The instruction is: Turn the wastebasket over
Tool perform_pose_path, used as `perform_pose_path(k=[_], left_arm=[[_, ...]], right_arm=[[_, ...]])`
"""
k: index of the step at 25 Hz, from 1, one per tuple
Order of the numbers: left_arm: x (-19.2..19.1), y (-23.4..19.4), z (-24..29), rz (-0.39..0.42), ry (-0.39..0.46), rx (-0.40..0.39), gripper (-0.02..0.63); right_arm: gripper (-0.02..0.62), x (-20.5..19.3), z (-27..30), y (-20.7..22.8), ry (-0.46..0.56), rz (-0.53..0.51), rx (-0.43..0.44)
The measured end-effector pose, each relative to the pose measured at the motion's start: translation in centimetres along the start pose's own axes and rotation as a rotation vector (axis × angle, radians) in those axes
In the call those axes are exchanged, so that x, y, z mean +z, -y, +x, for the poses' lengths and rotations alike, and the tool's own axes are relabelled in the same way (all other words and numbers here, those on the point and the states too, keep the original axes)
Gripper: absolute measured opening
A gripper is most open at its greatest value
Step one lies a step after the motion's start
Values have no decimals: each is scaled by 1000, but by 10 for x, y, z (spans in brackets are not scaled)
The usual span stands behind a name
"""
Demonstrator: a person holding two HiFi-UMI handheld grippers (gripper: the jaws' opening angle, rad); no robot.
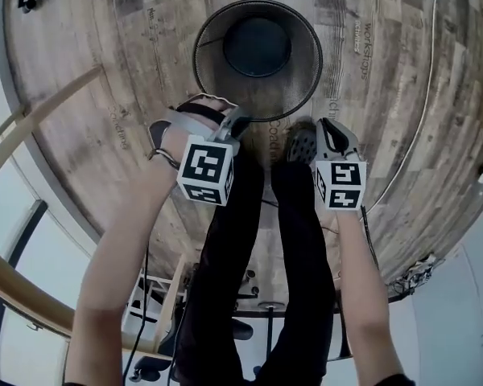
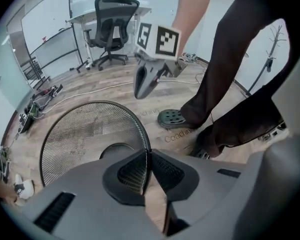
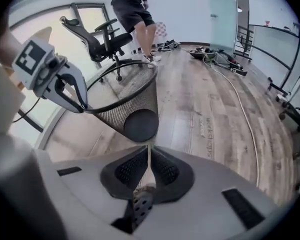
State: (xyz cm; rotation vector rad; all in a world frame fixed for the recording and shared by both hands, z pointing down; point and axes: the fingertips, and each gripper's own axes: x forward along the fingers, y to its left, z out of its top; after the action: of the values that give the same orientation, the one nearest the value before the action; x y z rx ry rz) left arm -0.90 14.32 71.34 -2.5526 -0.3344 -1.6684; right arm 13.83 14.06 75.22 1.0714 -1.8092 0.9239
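Observation:
The wastebasket [image 1: 217,71] is a round black wire-mesh bin with a solid dark bottom, seen from above with its mouth toward me. My left gripper [image 1: 235,124] is shut on its near rim. In the left gripper view the rim wire runs between the pads of the left gripper [image 2: 147,156], with the wastebasket [image 2: 90,129] spreading to the left. The right gripper view shows the wastebasket [image 3: 132,109] hanging tilted off the floor from the left gripper [image 3: 82,104]. My right gripper [image 1: 326,129] is beside the bin's right, shut and empty, also visible as the right gripper [image 2: 140,91] and right gripper [image 3: 149,154].
The person's black-trousered legs and perforated shoes [image 1: 302,143] stand just below the bin on the wood floor. A cable [image 1: 419,119] runs along the floor at the right. An office chair [image 2: 112,19] and desk stand far off; another person [image 3: 130,9] stands beside a chair [image 3: 97,39].

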Motion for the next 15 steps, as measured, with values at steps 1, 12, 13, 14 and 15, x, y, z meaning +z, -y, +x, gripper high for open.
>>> perform_pose_path(k=[1, 12, 13, 14, 15], left_arm=[[-2, 2, 2, -8, -5, 8, 44], [11, -53, -111, -406, 141, 246, 80], [15, -72, -146, -503, 198, 323, 38], [18, -88, -183, -614, 266, 396, 28], [21, -100, -223, -742, 350, 457, 17]], right_arm=[[43, -1, -9, 4, 1, 2, -4], [35, 110, -108, 16, 153, 54, 6], [35, 136, -124, 16, 193, 36, 15], [34, 162, -143, 17, 232, 19, 23], [34, 187, -166, 16, 265, 8, 30]])
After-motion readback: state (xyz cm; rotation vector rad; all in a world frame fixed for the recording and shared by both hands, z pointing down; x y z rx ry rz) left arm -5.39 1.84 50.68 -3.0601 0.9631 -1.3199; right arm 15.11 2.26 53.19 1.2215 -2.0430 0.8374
